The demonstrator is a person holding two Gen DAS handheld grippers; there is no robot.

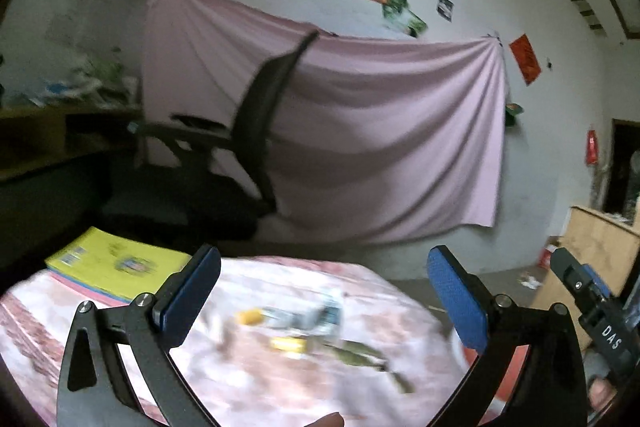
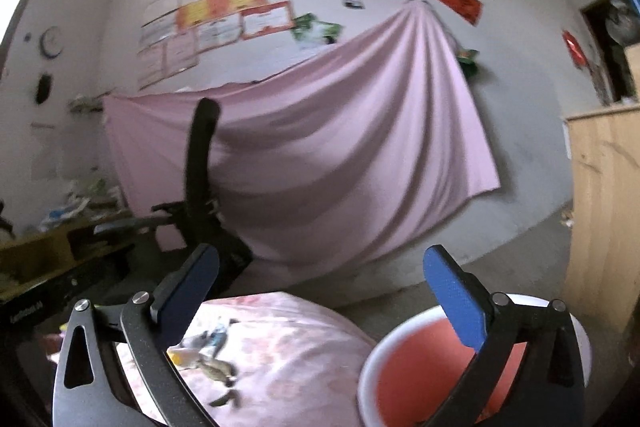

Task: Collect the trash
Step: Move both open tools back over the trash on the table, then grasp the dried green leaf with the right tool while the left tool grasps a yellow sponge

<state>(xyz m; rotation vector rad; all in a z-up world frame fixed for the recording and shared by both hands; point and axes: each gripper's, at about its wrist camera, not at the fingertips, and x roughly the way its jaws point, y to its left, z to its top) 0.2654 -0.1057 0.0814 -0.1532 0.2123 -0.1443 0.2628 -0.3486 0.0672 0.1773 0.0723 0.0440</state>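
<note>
Several pieces of trash lie on a round table with a pink floral cloth: a crumpled wrapper, two yellow scraps and a dark green peel. My left gripper is open and empty above them. My right gripper is open and empty, held over the gap between the table and a bucket with a white rim and red inside. The trash shows at lower left in the right wrist view. The right gripper shows at the right edge of the left view.
A yellow book lies at the table's far left edge. A black office chair stands behind the table before a pink sheet on the wall. A cluttered desk is at left, a wooden cabinet at right.
</note>
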